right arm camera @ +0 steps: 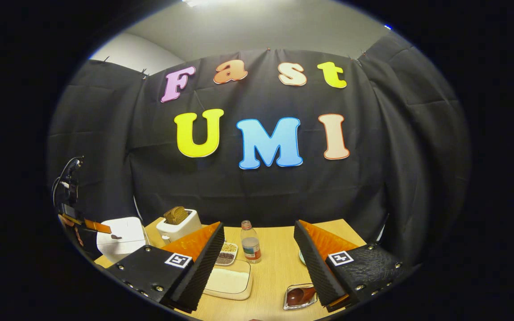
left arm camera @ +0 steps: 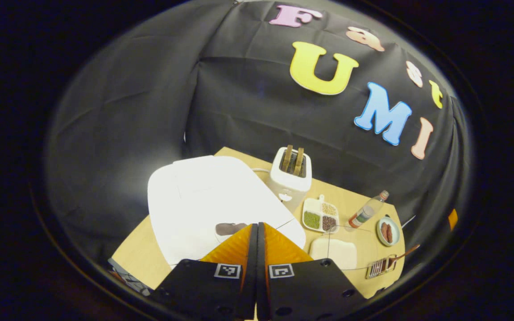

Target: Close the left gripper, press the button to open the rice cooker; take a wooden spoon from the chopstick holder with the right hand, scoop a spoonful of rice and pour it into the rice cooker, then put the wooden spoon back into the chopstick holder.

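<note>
The white rice cooker (left arm camera: 203,196) stands with its lid down at the table's left. My left gripper (left arm camera: 257,225) is shut with nothing in it, its tips right at the dark button (left arm camera: 229,228) on the lid's front. In the right gripper view the left gripper (right arm camera: 98,227) points at the rice cooker (right arm camera: 123,238). My right gripper (right arm camera: 259,227) is open and empty above the table. Below it sit a clear container of rice (right arm camera: 230,281) and the chopstick holder (right arm camera: 301,296) with the wooden spoon's bowl showing. The wooden spoon (left arm camera: 402,255) leans out of the chopstick holder (left arm camera: 382,266).
A white toaster (left arm camera: 290,176) with bread stands behind the cooker. A divided dish of grains (left arm camera: 321,215), a small bottle (left arm camera: 368,209) and a plate of sausages (left arm camera: 388,232) lie on the wooden table (left arm camera: 141,254). The rice container (left arm camera: 335,253) sits near the front.
</note>
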### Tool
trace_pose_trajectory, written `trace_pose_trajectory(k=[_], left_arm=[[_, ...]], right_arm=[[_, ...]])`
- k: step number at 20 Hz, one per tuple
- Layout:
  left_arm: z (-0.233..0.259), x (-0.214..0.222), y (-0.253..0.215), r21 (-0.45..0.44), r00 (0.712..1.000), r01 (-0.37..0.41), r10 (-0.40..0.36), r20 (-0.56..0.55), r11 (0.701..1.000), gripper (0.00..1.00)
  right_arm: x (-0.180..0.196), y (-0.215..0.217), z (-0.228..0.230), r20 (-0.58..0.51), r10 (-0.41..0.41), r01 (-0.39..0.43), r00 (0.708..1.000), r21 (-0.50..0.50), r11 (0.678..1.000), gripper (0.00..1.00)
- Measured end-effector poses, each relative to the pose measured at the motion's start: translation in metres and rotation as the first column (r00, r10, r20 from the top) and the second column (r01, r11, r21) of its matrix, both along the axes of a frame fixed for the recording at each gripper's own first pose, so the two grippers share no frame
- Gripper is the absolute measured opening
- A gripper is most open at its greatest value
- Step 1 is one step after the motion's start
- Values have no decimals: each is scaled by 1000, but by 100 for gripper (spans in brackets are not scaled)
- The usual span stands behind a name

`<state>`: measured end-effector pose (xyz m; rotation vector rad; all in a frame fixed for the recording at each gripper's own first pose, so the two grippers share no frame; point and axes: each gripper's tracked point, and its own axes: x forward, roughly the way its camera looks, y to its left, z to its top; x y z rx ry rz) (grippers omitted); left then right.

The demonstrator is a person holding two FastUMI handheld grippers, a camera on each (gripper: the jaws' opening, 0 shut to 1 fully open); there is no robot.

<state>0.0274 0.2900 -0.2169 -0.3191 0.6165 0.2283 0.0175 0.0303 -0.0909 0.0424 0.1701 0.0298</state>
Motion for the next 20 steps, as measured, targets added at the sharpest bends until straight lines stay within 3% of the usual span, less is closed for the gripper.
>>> trace_pose_trajectory(k=[8,13,17,20], left_arm=[[-45,15,21,10,995,-16,17,-103,1000,9],[-37,17,29,-6,993,-60,59,-98,998,9],[31,28,40,123,993,-102,94,71,987,9],[107,22,42,276,973,-133,72,220,952,9]], right_arm=[[1,-23,-5,-15,-51,51,999,-16,999,95],[-3,-20,-1,-5,-41,40,999,-17,999,95],[-4,-25,3,8,-40,40,999,-28,999,95],[-7,-28,2,10,-36,37,999,-23,999,95]])
